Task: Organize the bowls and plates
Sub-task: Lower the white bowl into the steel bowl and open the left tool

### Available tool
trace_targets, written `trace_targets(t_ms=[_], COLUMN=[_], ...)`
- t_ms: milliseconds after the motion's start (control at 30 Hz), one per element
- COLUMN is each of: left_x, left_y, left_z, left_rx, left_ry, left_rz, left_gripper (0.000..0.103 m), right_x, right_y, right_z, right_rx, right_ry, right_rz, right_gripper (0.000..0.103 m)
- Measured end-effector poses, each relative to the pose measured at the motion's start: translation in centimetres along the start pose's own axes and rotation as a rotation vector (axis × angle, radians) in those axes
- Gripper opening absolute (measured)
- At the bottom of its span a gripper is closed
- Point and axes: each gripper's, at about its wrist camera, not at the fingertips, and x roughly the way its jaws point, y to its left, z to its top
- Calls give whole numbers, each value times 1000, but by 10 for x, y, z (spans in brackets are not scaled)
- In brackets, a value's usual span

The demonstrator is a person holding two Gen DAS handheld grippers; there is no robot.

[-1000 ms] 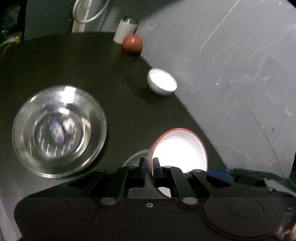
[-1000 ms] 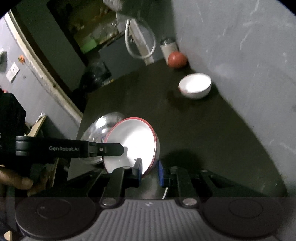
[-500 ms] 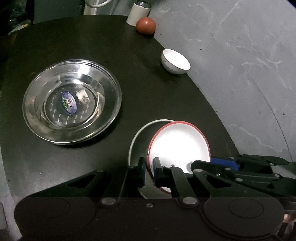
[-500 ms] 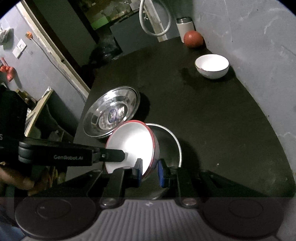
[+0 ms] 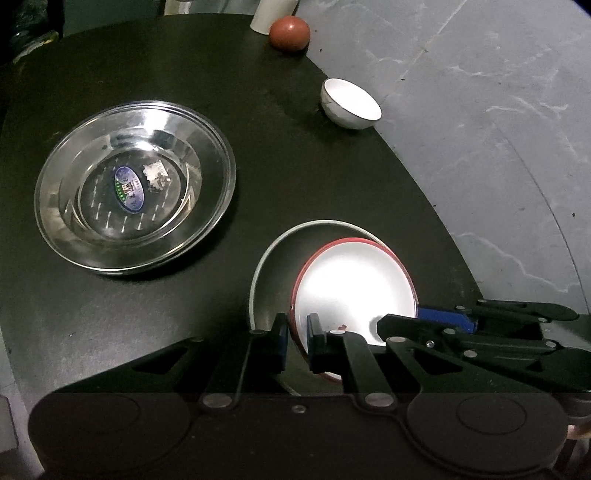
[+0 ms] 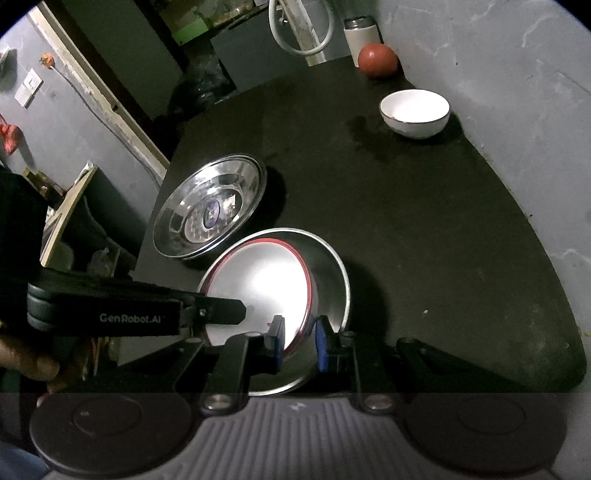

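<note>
Red-rimmed bowl (image 5: 354, 284) lowered into steel plate (image 5: 269, 258); both jaws clamp its rim; underside hidden.

The white canister (image 5: 271, 14) behind the red ball (image 5: 289, 32) is cut off by the left wrist view's top edge. The red-rimmed plate's (image 5: 351, 284) near edge hides behind the gripper bodies. The steel dish's (image 5: 135, 184) sticker is unreadable.

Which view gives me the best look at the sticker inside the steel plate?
The left wrist view: the steel plate lies nearly face-on, so its blue oval sticker is large and clear. In the right wrist view the same plate sits at a slant, and the sticker is small and foreshortened.
</note>
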Motion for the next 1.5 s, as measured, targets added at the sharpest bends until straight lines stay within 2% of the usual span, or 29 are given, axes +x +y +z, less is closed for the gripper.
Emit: trace_targets(t_ms=[167,867,1067,1500], left_x=[0,3,4,5], left_y=[5,12,12,4], left_z=[2,10,13,17], left_rx=[-36,-72,-71,-43], left_ry=[23,52,61,75], left_rz=[-26,-49,-47,-39], left_gripper=[11,14,14,37], right_x=[3,18,20,20], right_y=[2,7,9,8], right_z=[4,15,18,22], right_rx=[-10,-48,-57,-53], right_ry=[13,104,122,125], right_rz=[-5,-49,-50,-46], right_gripper=[22,23,29,30])
